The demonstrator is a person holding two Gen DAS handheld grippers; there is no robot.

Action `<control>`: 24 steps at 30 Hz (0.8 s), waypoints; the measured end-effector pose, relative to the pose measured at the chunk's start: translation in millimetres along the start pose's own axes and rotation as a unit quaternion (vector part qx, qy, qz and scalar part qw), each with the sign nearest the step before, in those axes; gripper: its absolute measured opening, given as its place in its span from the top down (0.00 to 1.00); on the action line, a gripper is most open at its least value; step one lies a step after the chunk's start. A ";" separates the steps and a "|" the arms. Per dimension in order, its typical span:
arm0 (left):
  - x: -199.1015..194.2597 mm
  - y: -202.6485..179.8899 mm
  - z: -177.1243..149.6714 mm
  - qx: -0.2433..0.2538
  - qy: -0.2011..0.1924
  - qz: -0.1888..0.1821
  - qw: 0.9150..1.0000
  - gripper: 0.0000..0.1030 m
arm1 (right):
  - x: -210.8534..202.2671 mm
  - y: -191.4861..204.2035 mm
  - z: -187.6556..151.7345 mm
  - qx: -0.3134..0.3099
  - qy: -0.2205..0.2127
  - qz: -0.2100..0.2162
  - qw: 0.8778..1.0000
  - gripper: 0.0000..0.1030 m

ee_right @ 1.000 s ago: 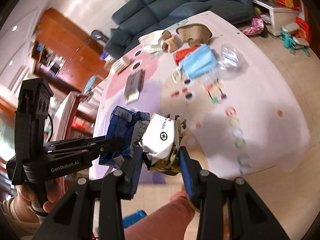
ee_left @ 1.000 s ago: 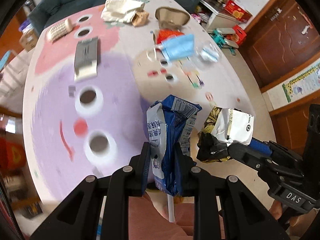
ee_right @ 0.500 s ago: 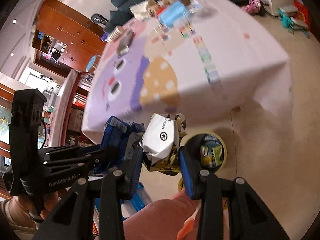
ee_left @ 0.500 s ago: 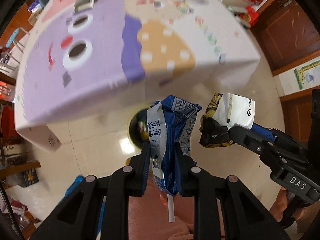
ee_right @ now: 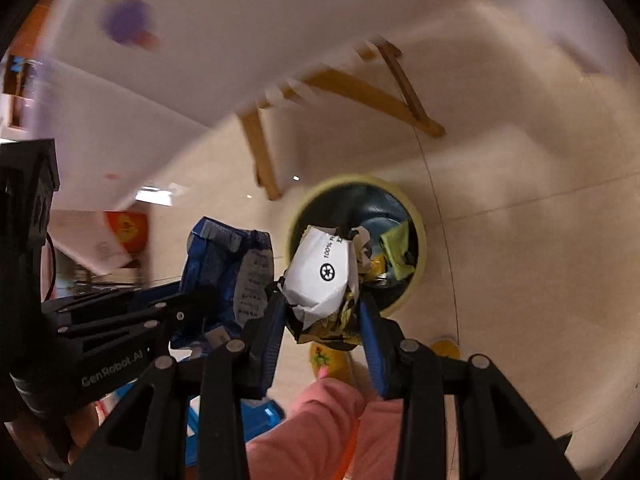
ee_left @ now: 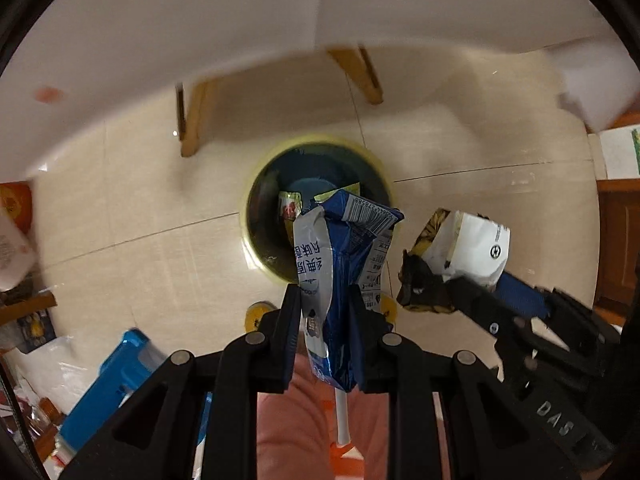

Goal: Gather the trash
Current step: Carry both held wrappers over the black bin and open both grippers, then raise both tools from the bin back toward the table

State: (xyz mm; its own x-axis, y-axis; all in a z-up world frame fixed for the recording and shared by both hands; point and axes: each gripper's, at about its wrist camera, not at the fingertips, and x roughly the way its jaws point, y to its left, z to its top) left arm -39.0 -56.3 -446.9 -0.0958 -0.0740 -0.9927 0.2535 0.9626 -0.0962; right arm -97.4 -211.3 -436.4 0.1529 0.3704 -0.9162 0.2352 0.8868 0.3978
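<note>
The left gripper (ee_left: 324, 300) pinched a light, floppy blue-and-silver foil wrapper (ee_left: 340, 256) mid-body above the yellow-rimmed round bin (ee_left: 256, 184), while the right gripper (ee_right: 322, 312) clamped a crumpled, springy white-and-gold paper packet (ee_right: 320, 276) over that bin.

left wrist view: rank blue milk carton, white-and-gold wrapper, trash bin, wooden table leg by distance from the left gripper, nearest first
1. Blue milk carton: clamped in the left gripper itself.
2. White-and-gold wrapper: just to the right, held by the right gripper.
3. Trash bin: on the floor below, past the carton.
4. Wooden table leg: beyond the bin, upper left.
</note>
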 end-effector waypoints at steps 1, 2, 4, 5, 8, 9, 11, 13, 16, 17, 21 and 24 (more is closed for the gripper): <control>15.2 1.7 3.9 0.000 0.000 0.001 1.000 0.80 | 11.6 -3.4 1.4 0.002 0.000 -0.002 1.000 0.64; 23.3 1.0 6.2 0.003 0.001 0.002 1.000 0.80 | 22.8 -6.5 3.0 0.002 0.000 -0.005 1.000 0.64; 42.4 2.9 12.0 0.011 0.000 0.003 1.000 0.80 | 44.6 -9.0 8.4 -0.004 0.005 -0.010 1.000 0.62; 49.7 0.9 14.0 0.016 0.000 0.004 1.000 0.80 | 53.4 -9.3 9.8 -0.009 0.005 -0.016 1.000 0.61; 71.5 2.4 18.4 0.031 -0.001 0.015 0.999 0.72 | 82.3 -14.1 15.6 -0.029 0.000 -0.052 0.998 0.61; 77.3 0.9 20.1 0.035 -0.001 0.020 0.999 0.60 | 89.4 -17.2 16.8 -0.031 0.001 -0.056 0.998 0.61; 80.9 1.6 23.8 0.041 -0.008 0.033 0.999 0.45 | 98.1 -20.7 18.9 -0.031 0.002 -0.060 0.998 0.60; 83.3 4.7 26.5 0.047 -0.015 0.045 0.998 0.37 | 102.5 -22.9 22.2 -0.028 -0.002 -0.067 0.997 0.58; 80.2 9.6 27.3 0.045 -0.021 0.048 0.998 0.35 | 101.7 -23.6 24.9 -0.027 -0.014 -0.070 0.997 0.50; 80.5 12.4 27.4 0.045 -0.023 0.049 0.998 0.33 | 100.6 -23.3 24.6 -0.026 -0.017 -0.068 0.997 0.50; 68.5 15.8 21.7 0.038 -0.037 0.054 0.997 0.31 | 91.9 -18.3 22.0 -0.024 -0.027 -0.064 0.997 0.49; 58.0 19.3 12.9 0.028 -0.040 0.052 0.997 0.32 | 80.1 -12.4 17.3 -0.023 -0.027 -0.062 0.997 0.49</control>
State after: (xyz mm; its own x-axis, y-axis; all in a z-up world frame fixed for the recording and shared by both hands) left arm -27.2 -45.4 -507.3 0.0106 0.0018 -0.9999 0.3125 0.9499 0.0051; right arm -71.5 -197.4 -513.9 0.1771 0.2422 -0.9539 0.2110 0.9374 0.2772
